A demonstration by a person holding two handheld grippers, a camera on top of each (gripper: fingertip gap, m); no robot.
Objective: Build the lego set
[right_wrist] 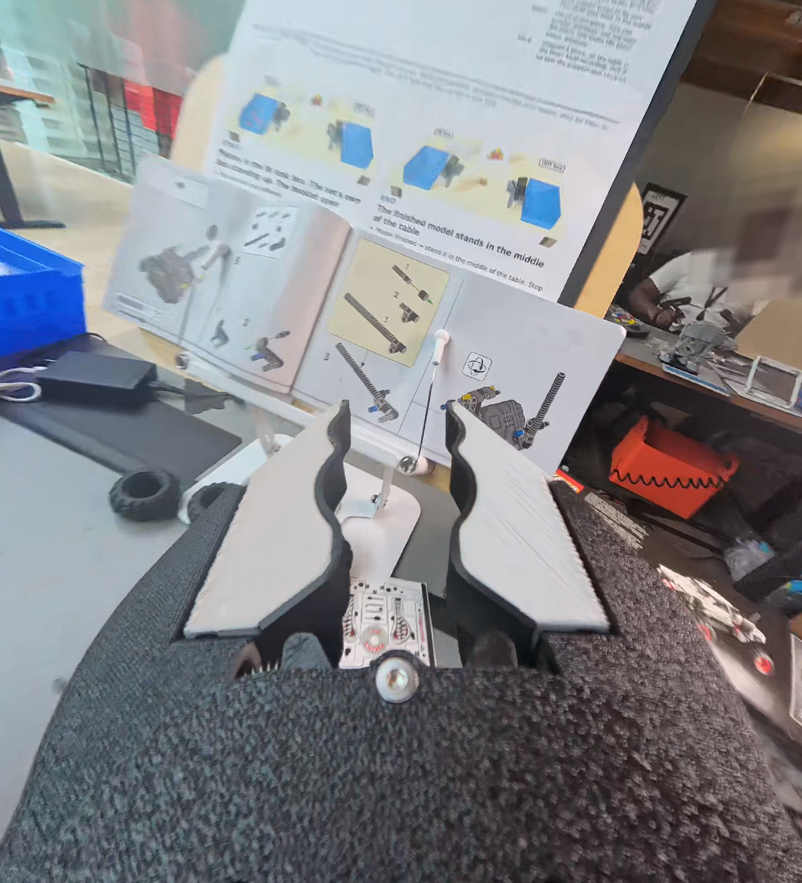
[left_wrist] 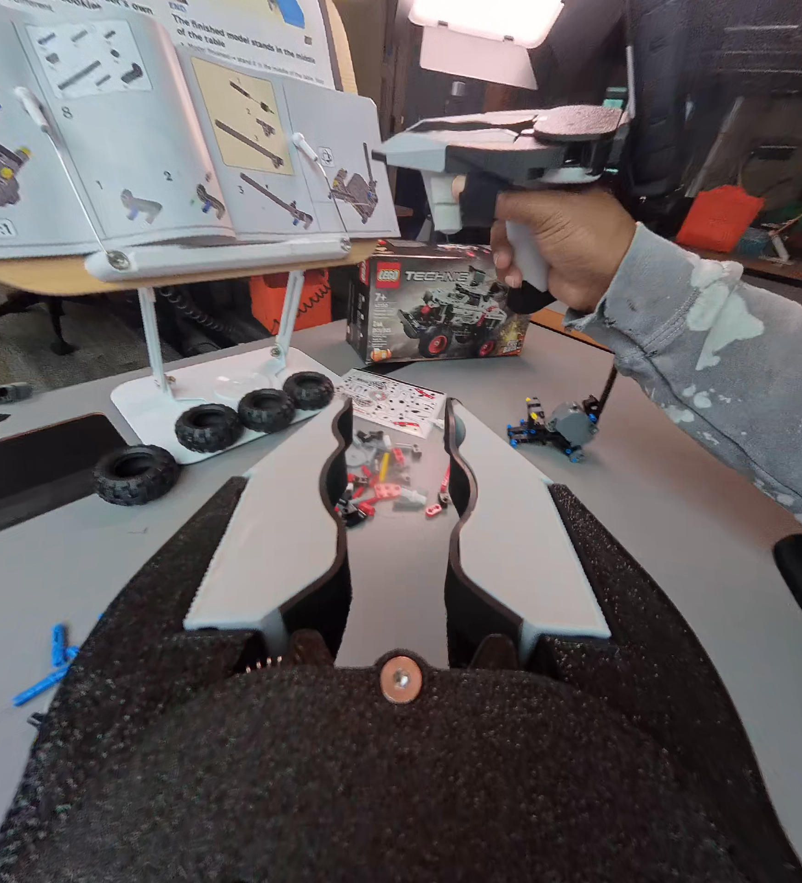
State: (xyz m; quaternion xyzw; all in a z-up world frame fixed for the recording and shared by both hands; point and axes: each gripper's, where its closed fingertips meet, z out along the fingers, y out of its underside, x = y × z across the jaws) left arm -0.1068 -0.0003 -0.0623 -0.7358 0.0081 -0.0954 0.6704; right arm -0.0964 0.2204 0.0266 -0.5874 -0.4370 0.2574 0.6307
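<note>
Grey table (left_wrist: 628,549) carries all parts. Instruction booklet (left_wrist: 160,143) lies open on a white stand (left_wrist: 207,382) at the table's far left. Set box (left_wrist: 437,306) upright behind. Left gripper (left_wrist: 399,420) jaws wide, empty, over loose bricks (left_wrist: 384,482). Right gripper (right_wrist: 398,415) jaws wide, empty, raised, facing the booklet. Four black tyres (left_wrist: 207,427) by the stand base. Partial chassis (left_wrist: 552,427) right of the bricks, near the sticker sheet (left_wrist: 389,401).
</note>
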